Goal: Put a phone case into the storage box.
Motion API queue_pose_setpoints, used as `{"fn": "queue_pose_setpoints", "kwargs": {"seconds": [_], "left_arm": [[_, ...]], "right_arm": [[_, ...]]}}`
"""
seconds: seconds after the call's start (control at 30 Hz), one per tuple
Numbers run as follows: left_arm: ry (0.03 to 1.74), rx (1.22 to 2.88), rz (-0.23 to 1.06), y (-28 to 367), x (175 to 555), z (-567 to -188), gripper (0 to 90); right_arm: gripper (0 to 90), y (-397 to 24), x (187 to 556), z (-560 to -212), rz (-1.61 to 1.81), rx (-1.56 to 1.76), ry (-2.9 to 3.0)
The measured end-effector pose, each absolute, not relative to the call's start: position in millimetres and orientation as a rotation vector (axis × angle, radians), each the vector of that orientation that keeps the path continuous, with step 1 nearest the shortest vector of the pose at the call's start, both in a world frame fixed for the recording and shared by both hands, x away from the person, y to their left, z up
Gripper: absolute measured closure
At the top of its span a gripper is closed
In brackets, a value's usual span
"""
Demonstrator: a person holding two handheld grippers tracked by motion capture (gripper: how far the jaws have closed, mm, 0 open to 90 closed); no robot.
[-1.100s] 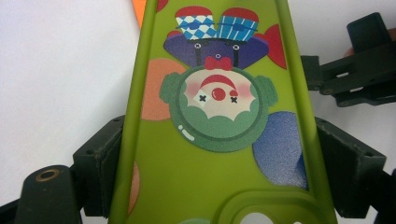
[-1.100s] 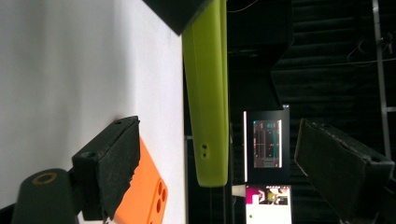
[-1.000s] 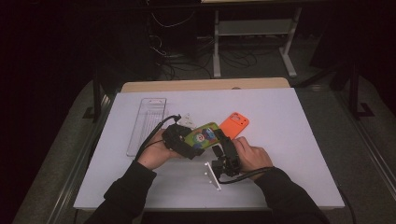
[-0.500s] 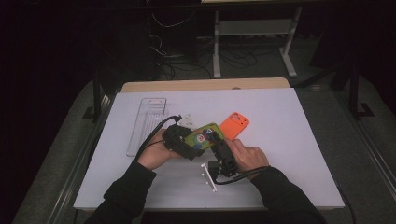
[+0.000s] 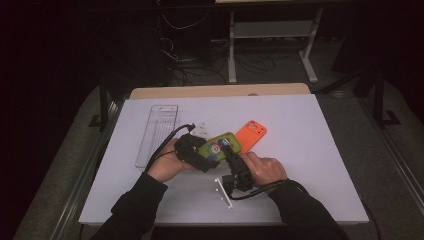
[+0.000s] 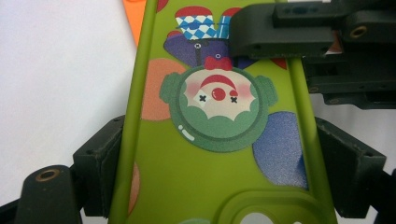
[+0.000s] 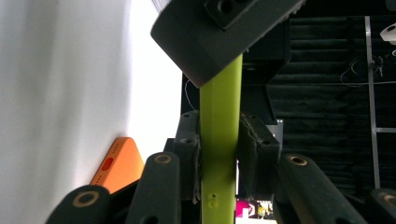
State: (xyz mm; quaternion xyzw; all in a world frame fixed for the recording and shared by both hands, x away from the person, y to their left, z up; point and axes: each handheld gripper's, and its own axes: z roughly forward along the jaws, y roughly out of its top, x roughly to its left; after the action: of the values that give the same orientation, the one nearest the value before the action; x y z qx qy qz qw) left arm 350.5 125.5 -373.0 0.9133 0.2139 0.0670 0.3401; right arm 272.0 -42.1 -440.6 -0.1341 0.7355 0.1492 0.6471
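High view: green phone case (image 5: 220,147) held just above the white surface (image 5: 320,150), near its middle, between both grippers. Left gripper (image 5: 192,150) at the case's near-left end, right gripper (image 5: 235,167) at the end toward the person. Orange phone case (image 5: 251,134) flat on the surface just beyond. Clear plastic tray (image 5: 157,132) well to the left; small white stick (image 5: 223,192) near the right hand.

Left gripper view: fingers (image 6: 100,161) spread wide across the green case's width, pressing both long edges; clown print facing the camera. Right gripper's black finger (image 6: 280,32) overlapping the far end of the case.

Right gripper view: green case (image 7: 219,135) seen edge-on, clamped through its thickness between the two fingers (image 7: 189,154). Jaws just been closing, case between them, pads now in contact. Orange case (image 7: 116,163) low at left on the surface.

Step in hand, judged: two-handed hold on the green case, probably to flex or peel it. Next move likely calls for a firm left hold while the right pulls or bends its end; slip risk on the thin edge.
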Motion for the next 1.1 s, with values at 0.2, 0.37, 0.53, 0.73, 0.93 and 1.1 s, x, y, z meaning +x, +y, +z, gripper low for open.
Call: {"fn": "queue_pose_setpoints", "kwargs": {"seconds": [0.2,0.37,0.53,0.73,0.93,1.1], "left_arm": [[0.547,2.385,0.172,125,351,-373,15.2],[0.545,2.385,0.158,125,351,-373,15.2],[0.547,2.364,0.122,126,352,-374,14.9],[0.548,2.339,0.105,128,352,-373,9.4],[0.525,2.329,0.127,131,351,-371,0.0],[0.526,2.293,0.123,136,350,-369,0.0]], "right_arm": [[73.6,-42,272,-441,0.341,-0.308,1.678],[75.2,-43,270,-441,0.331,-0.311,1.678],[75.8,-43,270,-442,0.339,-0.314,1.66],[76.2,-45,269,-439,0.362,-0.275,1.671],[76.1,-49,271,-436,0.363,-0.246,1.694],[76.1,-53,274,-437,0.378,-0.211,1.702]]}}
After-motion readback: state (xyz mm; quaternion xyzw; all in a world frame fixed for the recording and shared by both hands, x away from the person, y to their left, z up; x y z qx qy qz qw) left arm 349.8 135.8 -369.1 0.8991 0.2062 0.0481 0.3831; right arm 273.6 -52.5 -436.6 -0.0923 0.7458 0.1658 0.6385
